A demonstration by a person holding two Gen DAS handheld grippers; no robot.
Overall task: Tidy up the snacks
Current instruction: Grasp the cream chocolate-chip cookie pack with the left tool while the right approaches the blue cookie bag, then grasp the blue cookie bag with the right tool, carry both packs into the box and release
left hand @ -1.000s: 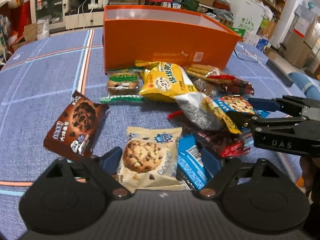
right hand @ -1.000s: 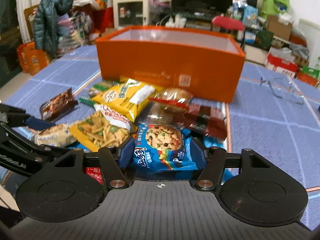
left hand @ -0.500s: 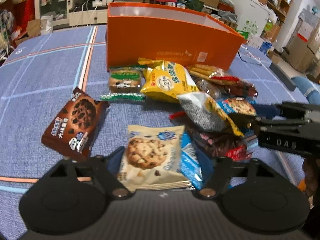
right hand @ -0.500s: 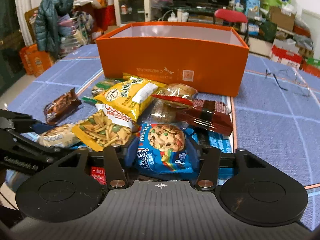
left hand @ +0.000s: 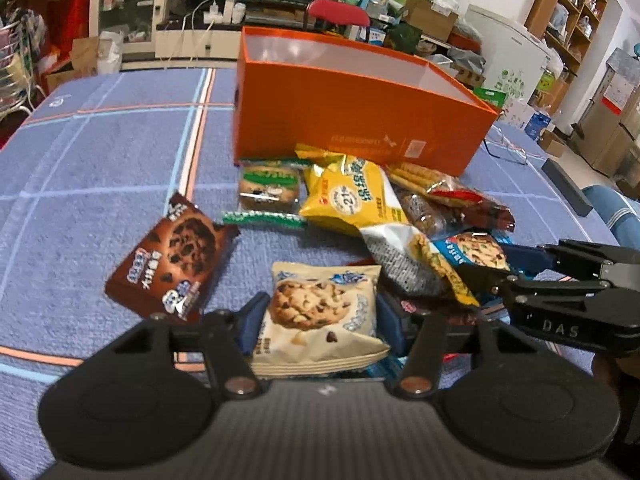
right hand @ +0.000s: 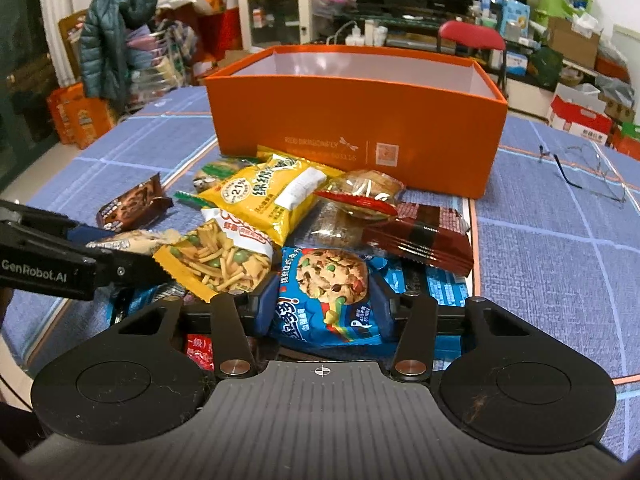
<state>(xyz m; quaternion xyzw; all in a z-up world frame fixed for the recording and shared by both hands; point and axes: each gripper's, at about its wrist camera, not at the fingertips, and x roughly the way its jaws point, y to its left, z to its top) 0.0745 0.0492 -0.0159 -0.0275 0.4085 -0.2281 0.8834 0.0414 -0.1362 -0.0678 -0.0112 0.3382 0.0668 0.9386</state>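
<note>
My left gripper (left hand: 320, 312) is shut on a cream chocolate-chip cookie pack (left hand: 316, 312) and holds it just above the cloth. My right gripper (right hand: 324, 304) is shut on a blue cookie pack (right hand: 328, 296), which also shows in the left wrist view (left hand: 476, 250). An open orange box (left hand: 352, 120) stands behind the snack pile and also shows in the right wrist view (right hand: 356, 120). The pile holds a yellow pack (left hand: 352, 200), a pea-snack bag (right hand: 220, 256), a brown cookie pack (left hand: 172, 264) and a dark red wafer pack (right hand: 420, 236).
A blue checked cloth (left hand: 100, 168) covers the table. Eyeglasses (right hand: 584, 172) lie right of the box. A green-topped biscuit pack (left hand: 268, 188) lies near the box front. Cluttered room shelves and a red chair (right hand: 472, 36) stand beyond the table.
Both grippers closed in on their cookie packs and lifted them slightly. The blue pack rose off the pile; the cream pack rose off the blue packets beneath it.
</note>
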